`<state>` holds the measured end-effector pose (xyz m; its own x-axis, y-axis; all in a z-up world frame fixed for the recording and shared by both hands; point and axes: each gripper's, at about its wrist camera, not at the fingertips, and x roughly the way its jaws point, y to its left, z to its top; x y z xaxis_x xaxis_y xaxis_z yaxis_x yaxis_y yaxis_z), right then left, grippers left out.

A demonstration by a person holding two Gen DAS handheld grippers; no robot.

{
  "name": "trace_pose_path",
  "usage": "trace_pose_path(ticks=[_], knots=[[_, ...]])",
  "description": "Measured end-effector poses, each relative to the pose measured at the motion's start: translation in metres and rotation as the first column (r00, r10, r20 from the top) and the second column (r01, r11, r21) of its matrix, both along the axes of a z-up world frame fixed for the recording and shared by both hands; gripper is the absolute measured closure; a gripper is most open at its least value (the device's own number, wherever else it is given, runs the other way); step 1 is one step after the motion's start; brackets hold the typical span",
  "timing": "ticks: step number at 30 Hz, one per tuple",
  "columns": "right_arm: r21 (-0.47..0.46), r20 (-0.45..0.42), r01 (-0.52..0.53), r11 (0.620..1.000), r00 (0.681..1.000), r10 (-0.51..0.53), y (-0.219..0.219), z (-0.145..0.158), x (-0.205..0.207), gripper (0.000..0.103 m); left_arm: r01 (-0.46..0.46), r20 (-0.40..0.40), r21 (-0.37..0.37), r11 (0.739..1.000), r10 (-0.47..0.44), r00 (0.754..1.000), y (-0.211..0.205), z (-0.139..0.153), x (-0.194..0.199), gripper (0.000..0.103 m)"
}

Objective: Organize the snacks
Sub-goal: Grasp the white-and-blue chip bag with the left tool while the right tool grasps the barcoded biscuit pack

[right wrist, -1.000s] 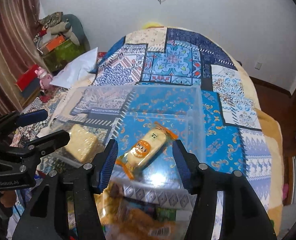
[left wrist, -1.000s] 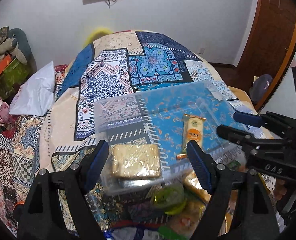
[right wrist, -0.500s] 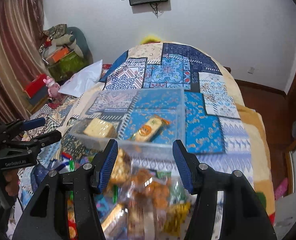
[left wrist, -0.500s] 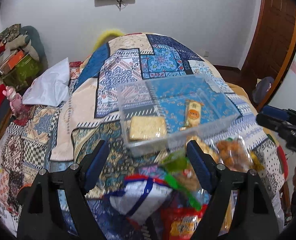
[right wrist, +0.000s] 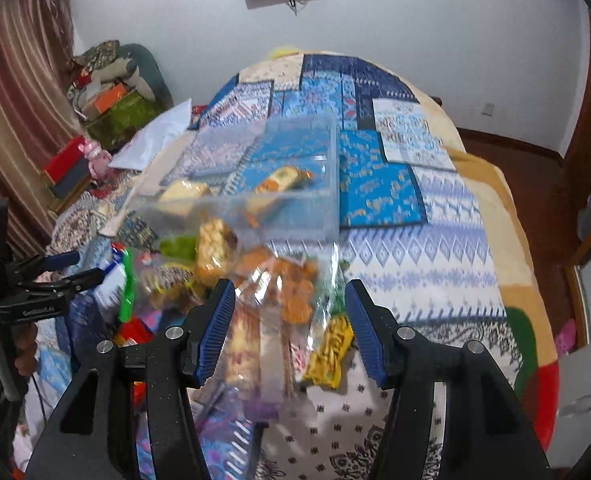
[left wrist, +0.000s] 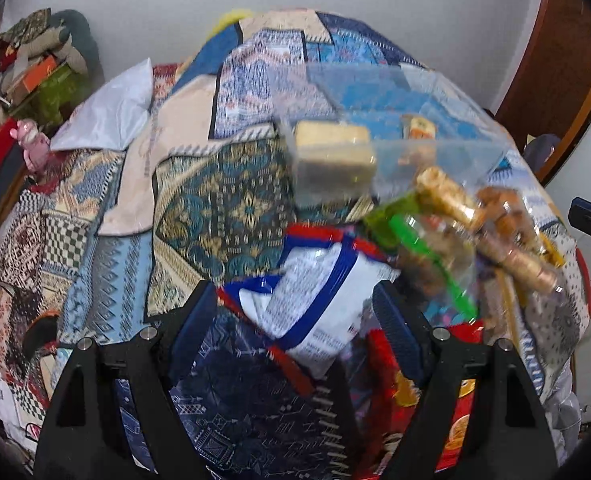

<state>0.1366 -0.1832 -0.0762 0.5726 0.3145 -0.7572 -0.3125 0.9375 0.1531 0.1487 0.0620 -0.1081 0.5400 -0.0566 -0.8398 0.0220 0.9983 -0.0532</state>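
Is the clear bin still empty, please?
No, the clear bin already holds a cracker pack and a wrapped bar.

Soft room light, but both pictures are looking smeary and bent.

Even light is filling the room, with no hard shadows. The snack bags (left wrist: 447,232) and clear box (right wrist: 255,184) are looking blurry. The white wall (right wrist: 415,40) is looking bright. Edges are curving round and going dark in the corners. The black grippers near the cameras are staying sharp.

Left black tongs with blue pads (left wrist: 295,320) gape at lower centre; right black blue-padded tongs (right wrist: 289,330) likewise stand apart, clamping nothing, both angled downward
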Motion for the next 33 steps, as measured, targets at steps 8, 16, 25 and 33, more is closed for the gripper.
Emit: trace_pose_path(ticks=[8,16,25,33], knots=[[-0.016,-0.074,-0.054,0.998,0.996,0.052,0.015,-0.028,0.007,0.034,0.031,-0.063,-0.017,0.999,-0.032,0.997,-0.006,-0.036,0.006,0.023],[-0.017,-0.087,-0.051,0.999,0.995,0.050,0.029,-0.038,0.025,0.023,0.044,-0.060,-0.036,0.998,-0.046,0.997,-0.011,-0.045,0.018,0.023],[-0.038,-0.105,-0.056,0.998,0.993,0.052,0.037,-0.051,0.038,0.018,0.054,-0.011,-0.052,0.997,-0.054,0.998,-0.015,-0.049,0.020,0.037],[-0.057,-0.101,-0.085,0.995,0.992,0.079,0.036,-0.053,0.040,0.020,0.052,0.000,-0.068,0.996,-0.052,0.999,-0.012,-0.045,0.012,0.052]])
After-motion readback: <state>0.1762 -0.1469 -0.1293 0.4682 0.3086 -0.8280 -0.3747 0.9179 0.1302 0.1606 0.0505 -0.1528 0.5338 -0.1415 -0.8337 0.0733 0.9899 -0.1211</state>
